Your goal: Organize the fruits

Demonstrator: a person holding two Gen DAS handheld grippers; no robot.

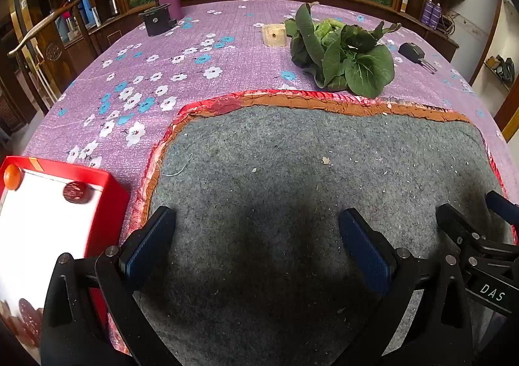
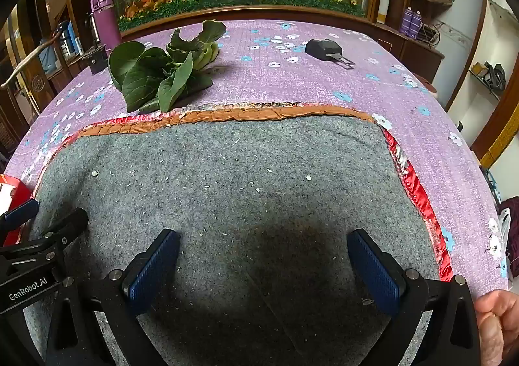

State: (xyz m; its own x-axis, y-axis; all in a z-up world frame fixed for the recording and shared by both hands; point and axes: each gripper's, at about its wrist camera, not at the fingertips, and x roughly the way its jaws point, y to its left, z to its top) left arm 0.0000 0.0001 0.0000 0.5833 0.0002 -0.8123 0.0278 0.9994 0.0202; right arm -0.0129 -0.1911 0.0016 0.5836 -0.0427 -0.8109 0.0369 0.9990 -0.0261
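I'm holding both tongs wide open and empty over the grey mat [image 1: 292, 171]. The fruits [image 1: 76, 191] are lying in the red box [image 1: 110, 204], near left of my left tongs [image 1: 256, 246], far from right tongs [image 2: 262, 265].
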